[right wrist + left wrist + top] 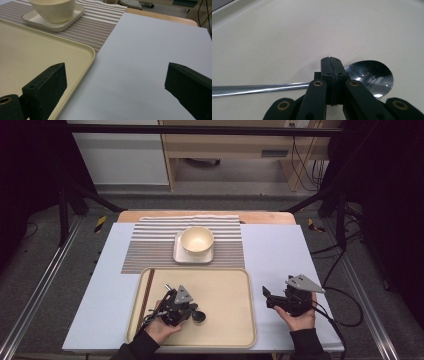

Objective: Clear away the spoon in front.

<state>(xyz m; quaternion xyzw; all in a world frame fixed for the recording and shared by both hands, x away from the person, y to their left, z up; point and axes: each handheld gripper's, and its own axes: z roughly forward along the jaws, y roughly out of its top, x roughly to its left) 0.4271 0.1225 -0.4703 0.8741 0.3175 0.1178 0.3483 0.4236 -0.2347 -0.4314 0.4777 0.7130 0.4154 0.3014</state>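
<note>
A metal spoon (372, 75) lies flat on the cream tray (274, 37), handle to the left and bowl to the right in the left gripper view. My left gripper (331, 60) is shut, its jaws pressed together right over the spoon's neck, which they hide; whether they pinch it I cannot tell. In the high view the left gripper (189, 312) is low over the tray (250, 320), beside the spoon's dark bowl (200, 317). My right gripper (268, 298) (117, 80) hovers open over the pale blue sheet (150, 50), just right of the tray, with nothing between its jaws.
A cream bowl (197, 240) (53, 8) sits on a square plate (180, 256) on a striped mat (150, 245) beyond the tray. Thin dark sticks (146, 295) lie along the tray's left side. The pale blue sheet (280, 255) covers the table.
</note>
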